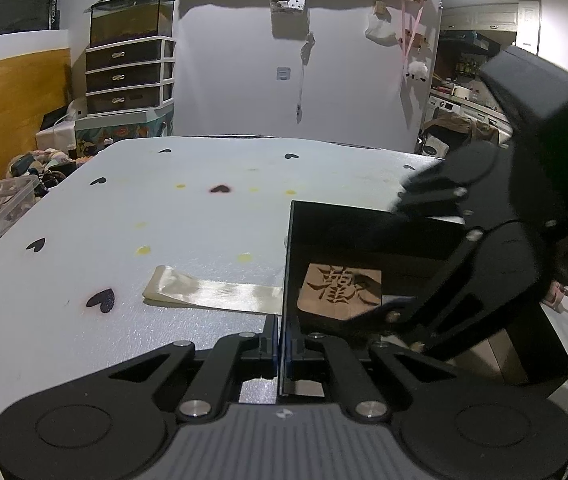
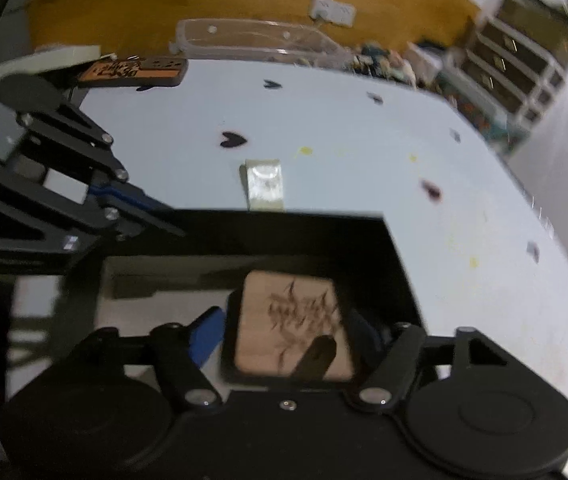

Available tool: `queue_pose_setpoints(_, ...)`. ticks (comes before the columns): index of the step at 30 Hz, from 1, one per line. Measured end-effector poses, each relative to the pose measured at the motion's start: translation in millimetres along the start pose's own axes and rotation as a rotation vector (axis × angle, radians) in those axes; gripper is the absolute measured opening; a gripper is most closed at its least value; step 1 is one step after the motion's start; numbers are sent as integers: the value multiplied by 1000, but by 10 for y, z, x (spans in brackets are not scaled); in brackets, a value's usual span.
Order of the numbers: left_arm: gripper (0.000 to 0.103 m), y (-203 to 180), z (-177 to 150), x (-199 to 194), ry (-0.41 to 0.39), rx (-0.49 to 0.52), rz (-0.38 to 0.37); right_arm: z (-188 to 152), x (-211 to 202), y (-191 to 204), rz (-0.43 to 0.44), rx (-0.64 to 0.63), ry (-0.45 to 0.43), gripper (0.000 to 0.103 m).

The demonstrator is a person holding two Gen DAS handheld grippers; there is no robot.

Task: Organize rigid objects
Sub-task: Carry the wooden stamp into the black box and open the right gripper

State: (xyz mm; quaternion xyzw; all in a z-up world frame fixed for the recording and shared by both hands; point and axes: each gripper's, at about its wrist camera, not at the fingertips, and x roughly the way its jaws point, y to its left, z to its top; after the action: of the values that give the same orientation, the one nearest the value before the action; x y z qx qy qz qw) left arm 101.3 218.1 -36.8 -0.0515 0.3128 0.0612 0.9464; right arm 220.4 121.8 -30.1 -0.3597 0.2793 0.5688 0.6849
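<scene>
The left hand-held gripper (image 1: 283, 350) is clamped on the box (image 1: 289, 264) wall. The right hand-held gripper (image 2: 290, 334) is held apart around the plaque (image 2: 290, 332) inside. A strip (image 1: 212, 294) is seen mid-bench; only the right view shows a plaque at the far corner (image 2: 136, 70).

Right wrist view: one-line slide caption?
Right tongs straddle an engraved wooden tile inside the black box.

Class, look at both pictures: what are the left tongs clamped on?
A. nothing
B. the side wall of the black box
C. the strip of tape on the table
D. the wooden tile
B: the left tongs pinch the black box by its thin wall.
</scene>
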Motion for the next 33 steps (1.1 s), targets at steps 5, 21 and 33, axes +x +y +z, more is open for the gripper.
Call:
queue_pose_setpoints(5,2,-2,2,-1,-2,-1,-1,-109,-96,-43,-5,144,40,61)
queue_pose_setpoints(21,2,-14,8,-5,-1,-3,-3,-47,23,-135,0,277,-2,38)
queue_pose_setpoints(33,2,-10,6,5,0,-12,2,-111,-406,-52,-60,309,-94,60)
